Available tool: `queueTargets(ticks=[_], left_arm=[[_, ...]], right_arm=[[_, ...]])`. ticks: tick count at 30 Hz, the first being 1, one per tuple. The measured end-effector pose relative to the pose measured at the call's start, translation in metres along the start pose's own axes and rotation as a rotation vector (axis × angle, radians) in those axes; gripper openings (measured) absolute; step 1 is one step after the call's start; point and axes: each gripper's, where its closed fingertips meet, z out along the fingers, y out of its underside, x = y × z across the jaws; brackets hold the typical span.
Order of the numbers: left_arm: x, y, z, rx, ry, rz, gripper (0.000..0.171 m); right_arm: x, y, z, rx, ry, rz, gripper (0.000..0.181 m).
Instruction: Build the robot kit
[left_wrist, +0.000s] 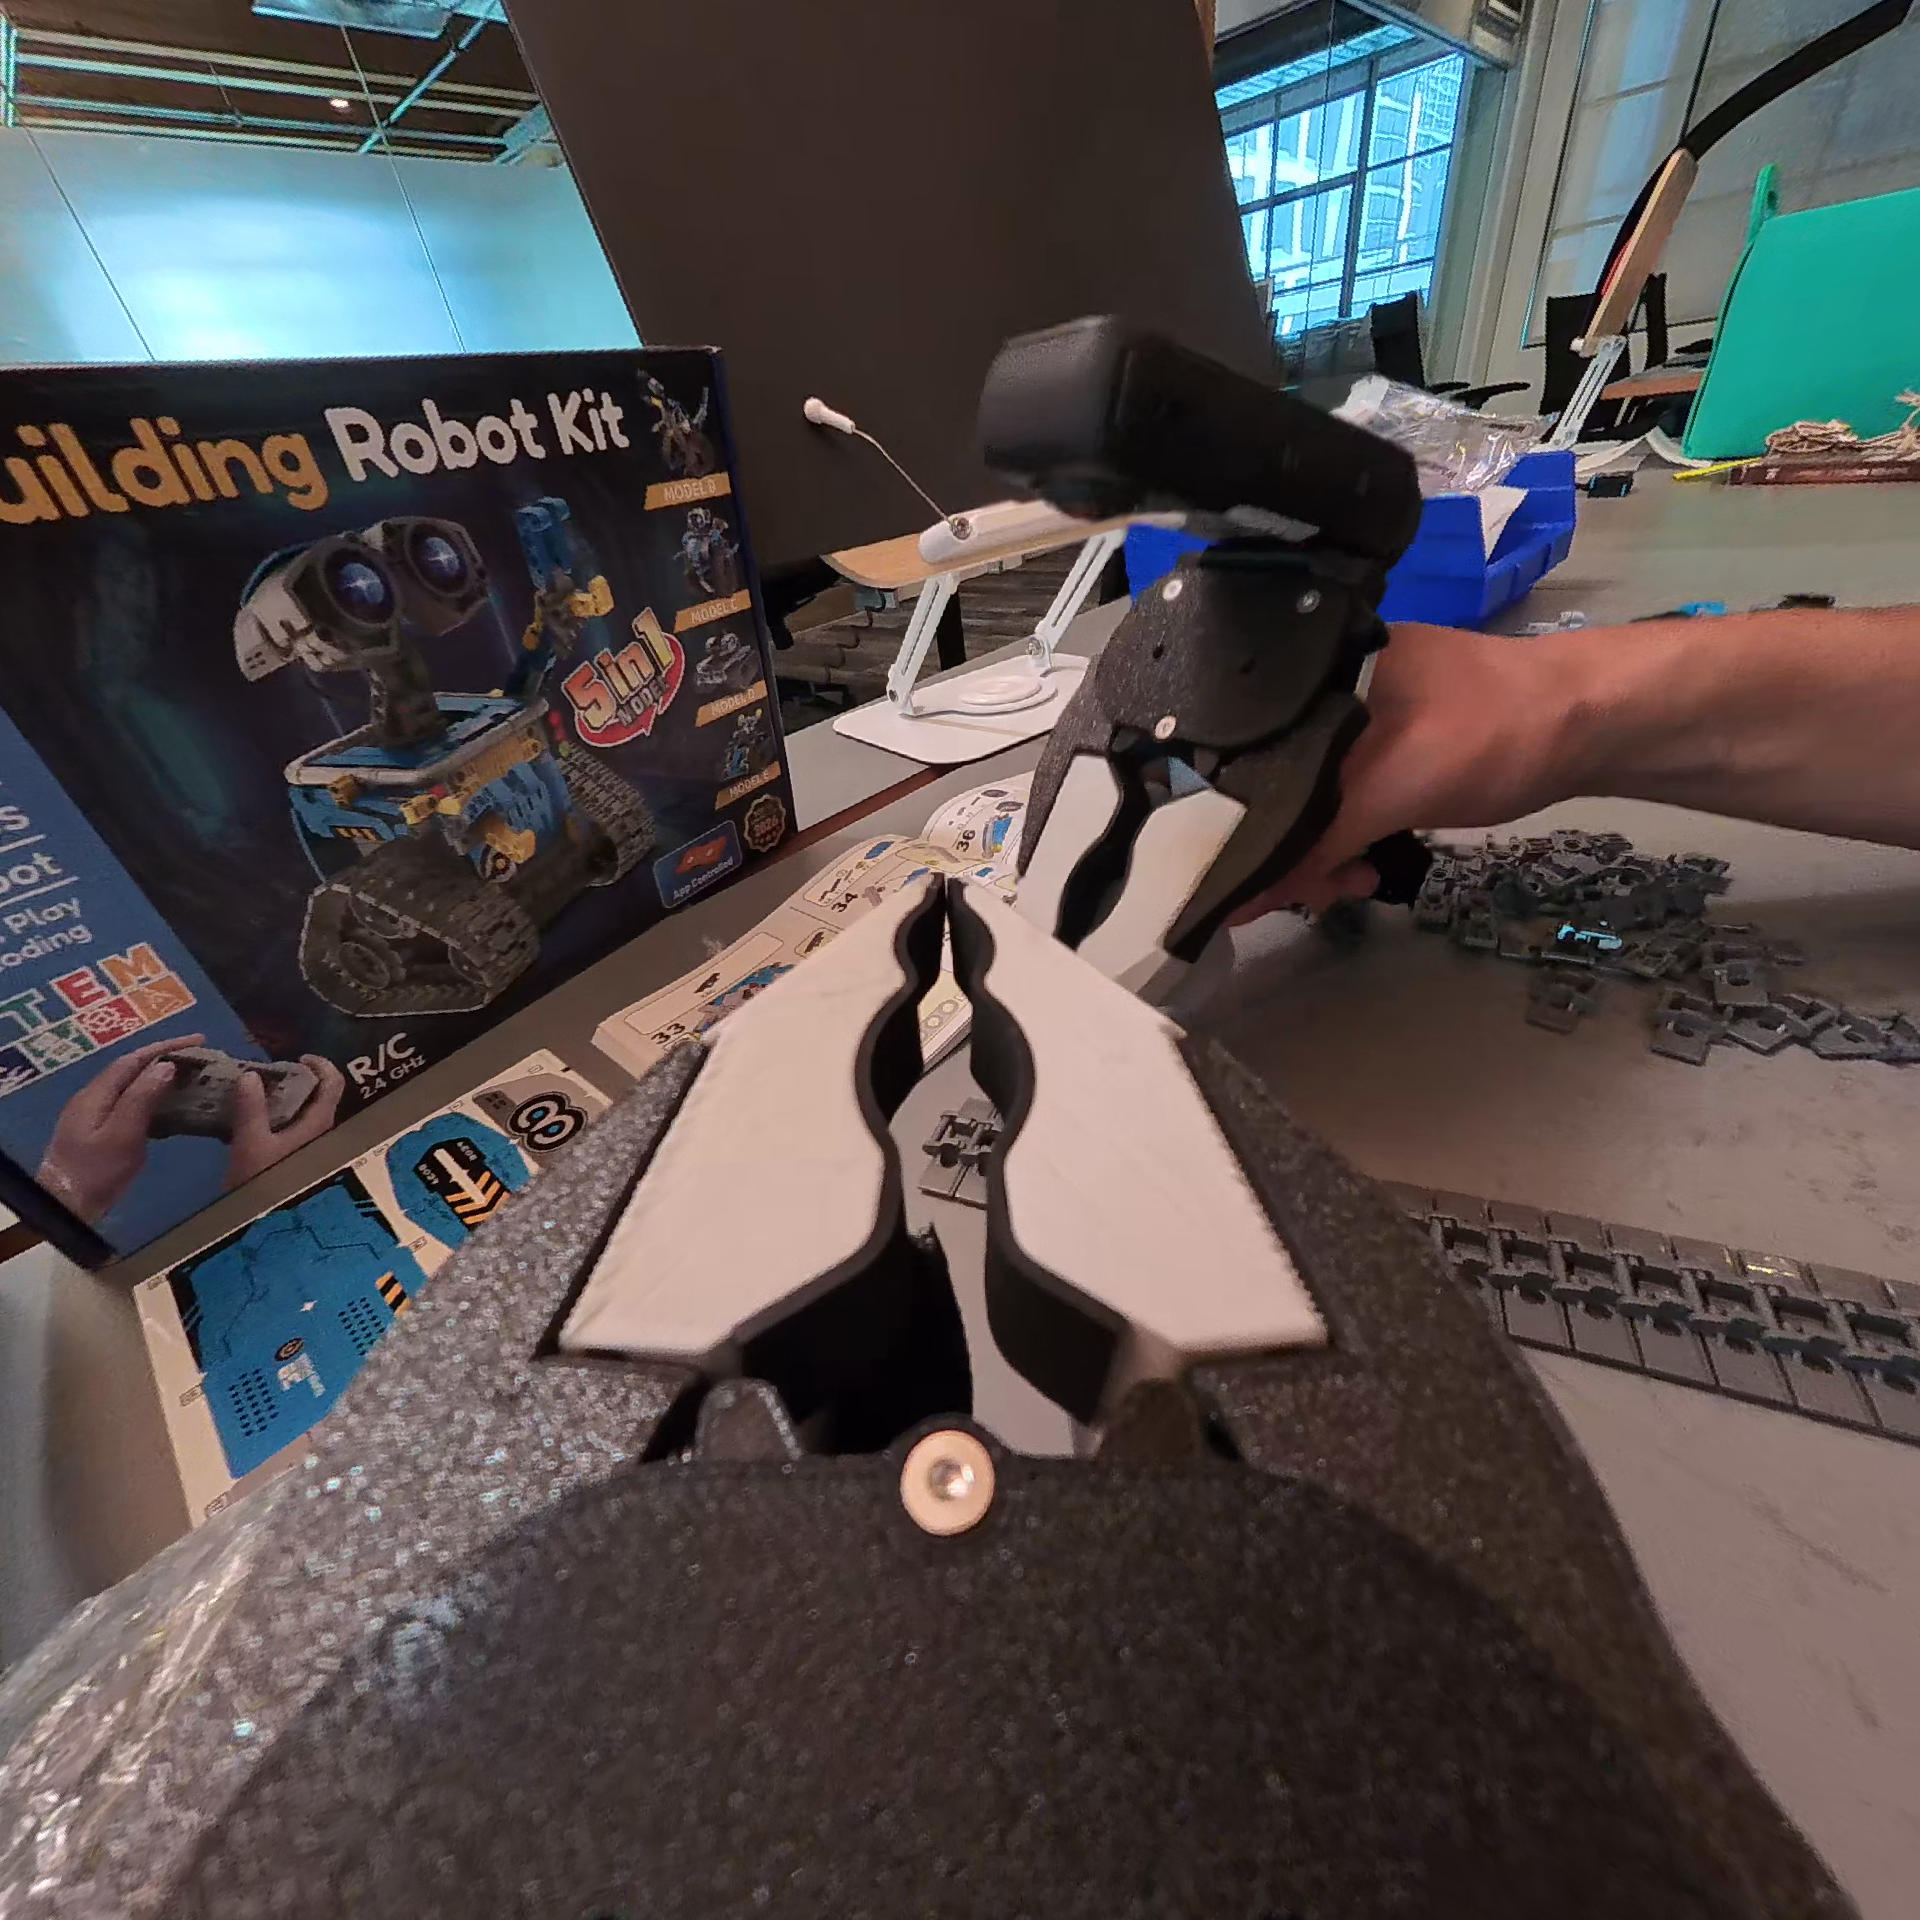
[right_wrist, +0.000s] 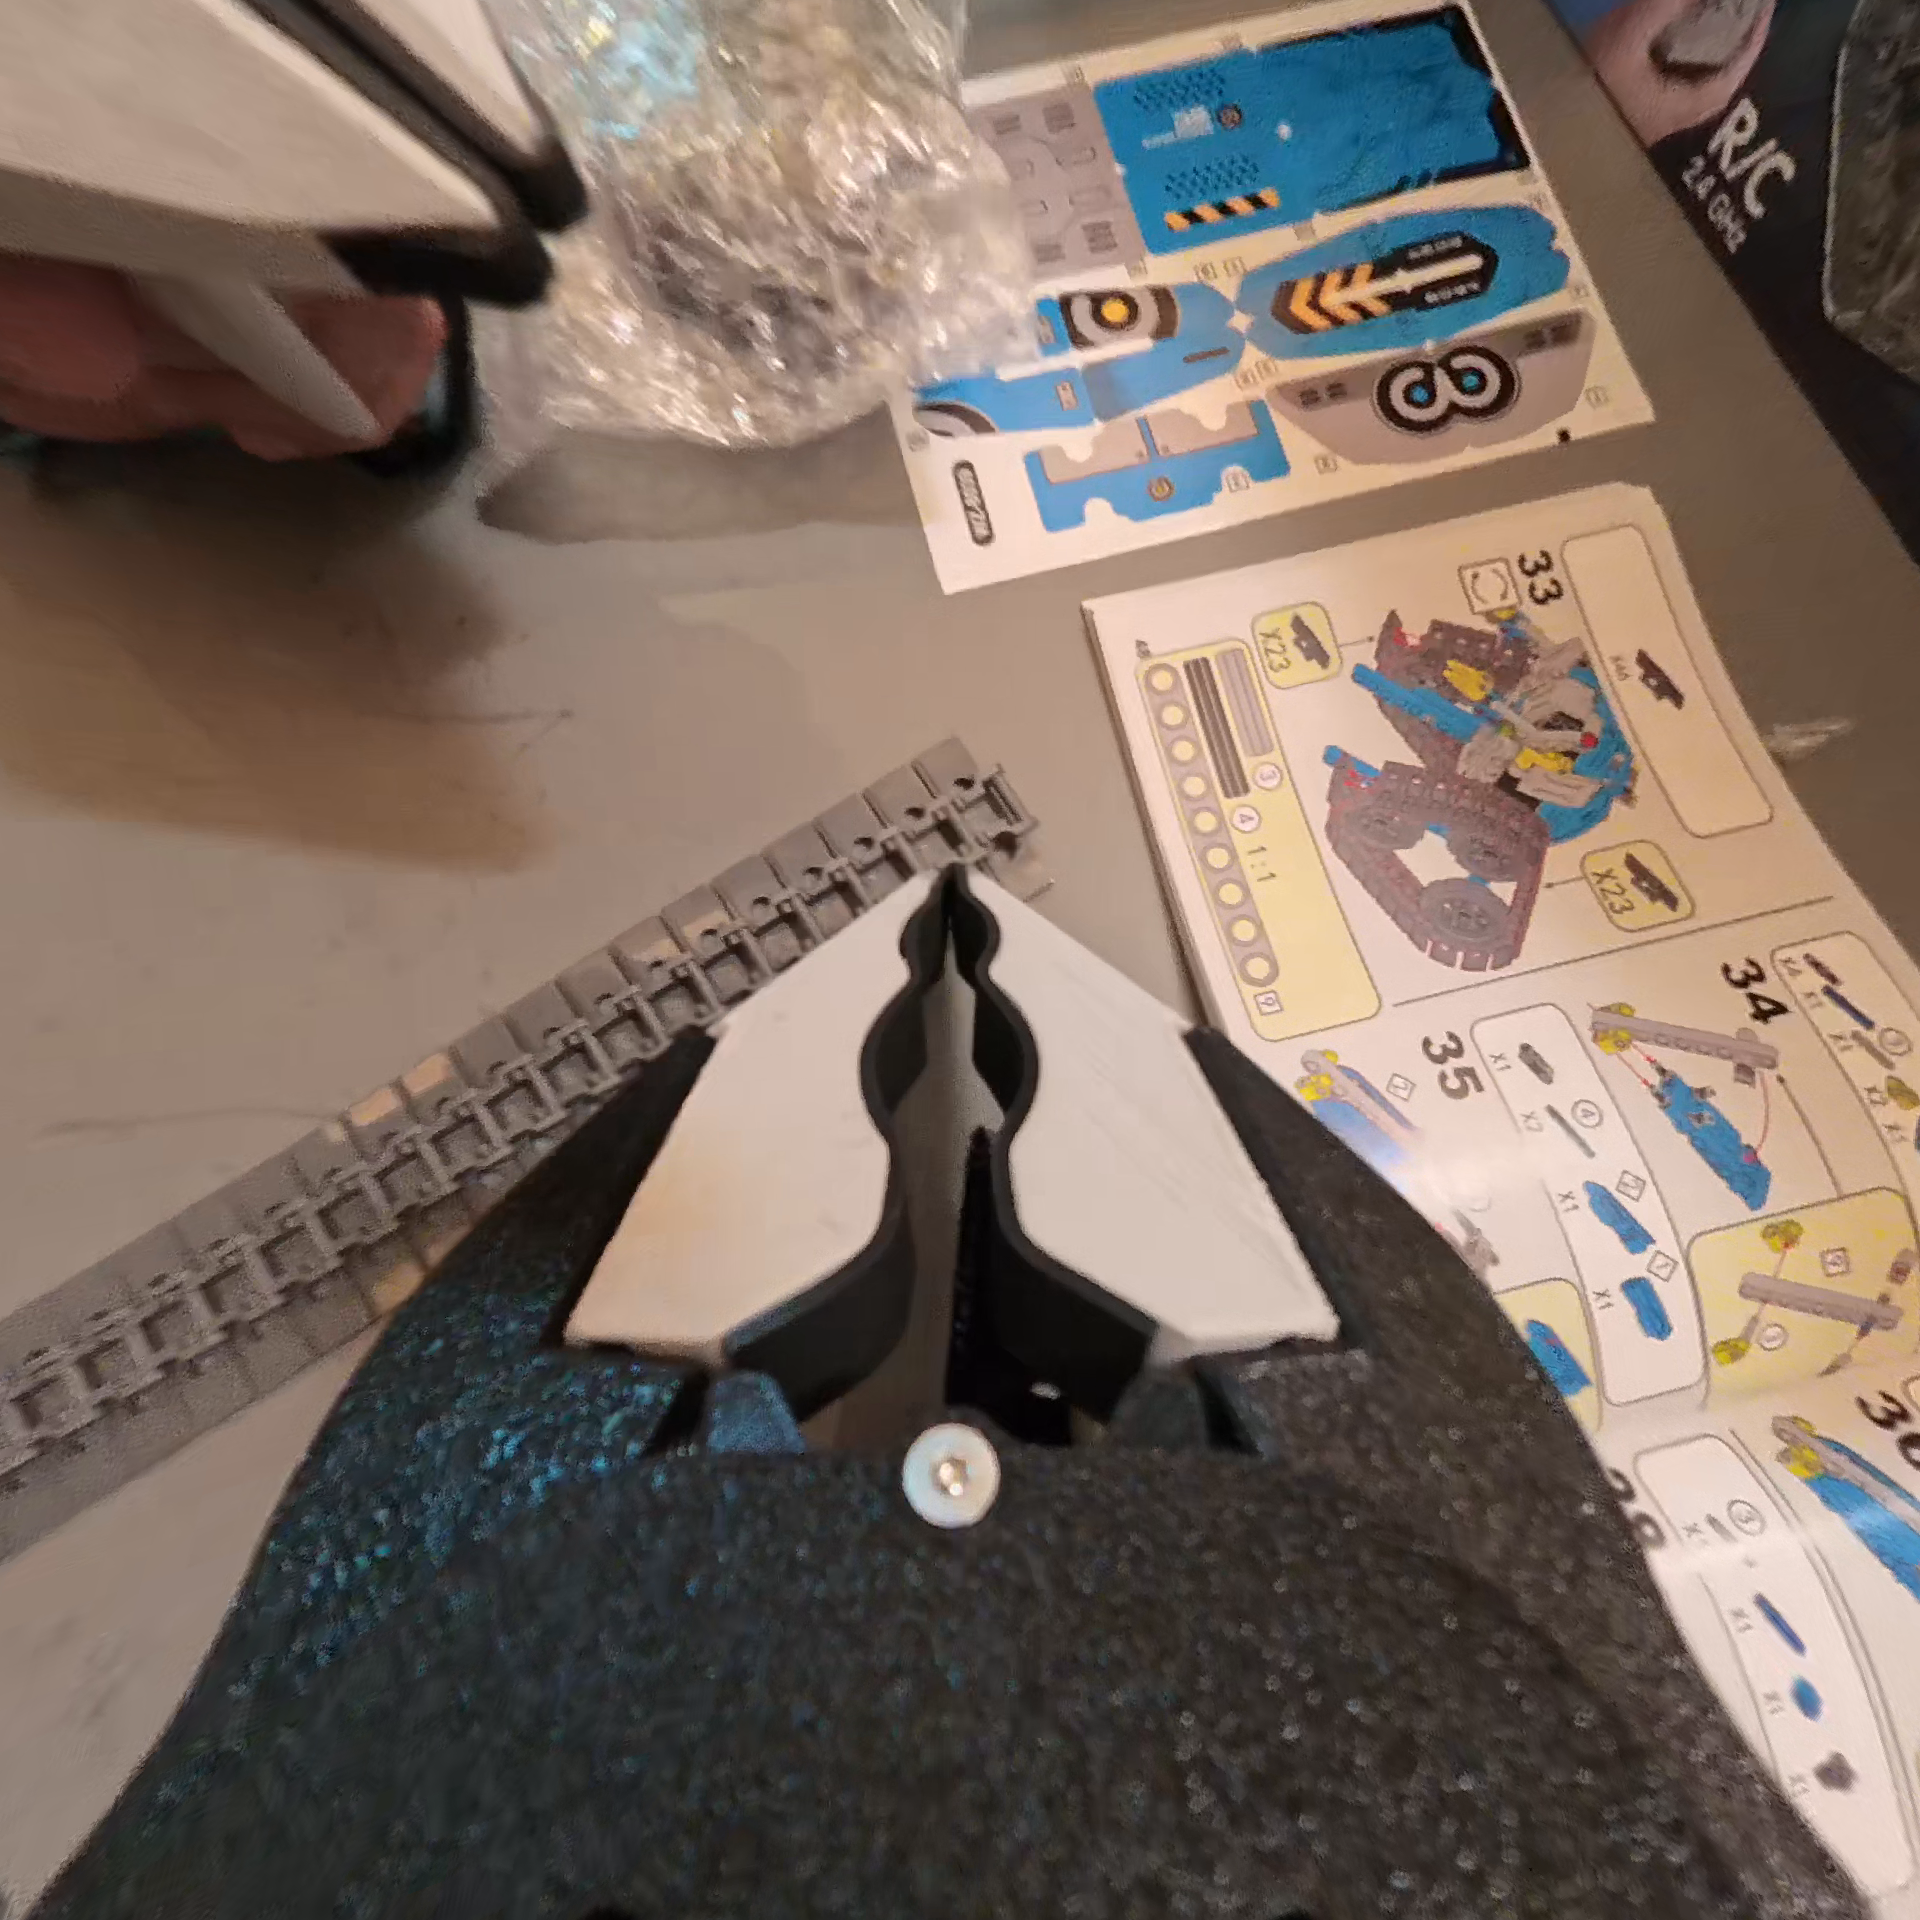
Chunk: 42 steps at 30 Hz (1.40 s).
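Observation:
My left gripper (left_wrist: 945, 896) is shut and empty, held above the grey table (left_wrist: 1558, 1662). Through the gap behind its tips I see the end links of a grey tread strip (left_wrist: 961, 1138); the strip (left_wrist: 1683, 1325) runs off to the right. My right gripper (right_wrist: 951, 885) is shut with nothing visible between its fingertips. It hovers just over the near end of the same strip (right_wrist: 582, 1049). In the left wrist view the right gripper (left_wrist: 1127, 883), held by a hand (left_wrist: 1455, 748), points down beside the left fingers.
A robot kit box (left_wrist: 364, 727) stands at the left. A sticker sheet (right_wrist: 1268, 301) and an open instruction booklet (right_wrist: 1475, 831) lie before it. A crumpled plastic bag (right_wrist: 748, 208), a pile of loose grey links (left_wrist: 1621, 935), a blue bin (left_wrist: 1486, 540) and a white stand (left_wrist: 977, 644) are around.

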Motion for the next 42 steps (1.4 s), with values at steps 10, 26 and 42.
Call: queueTargets(ticks=[10,26,42], left_arm=[[0.001,0.001,0.0,-0.005,0.001,0.006,0.0],[-0.001,0.001,0.0,-0.009,-0.012,0.02,0.0],[-0.003,0.002,0.0,-0.014,-0.016,0.022,0.0]], right_arm=[[-0.004,0.014,0.002,-0.069,0.01,-0.032,0.0],[-0.01,0.018,-0.004,-0.107,0.06,-0.091,0.0],[-0.024,0.016,-0.011,-0.13,0.057,-0.125,0.0]])
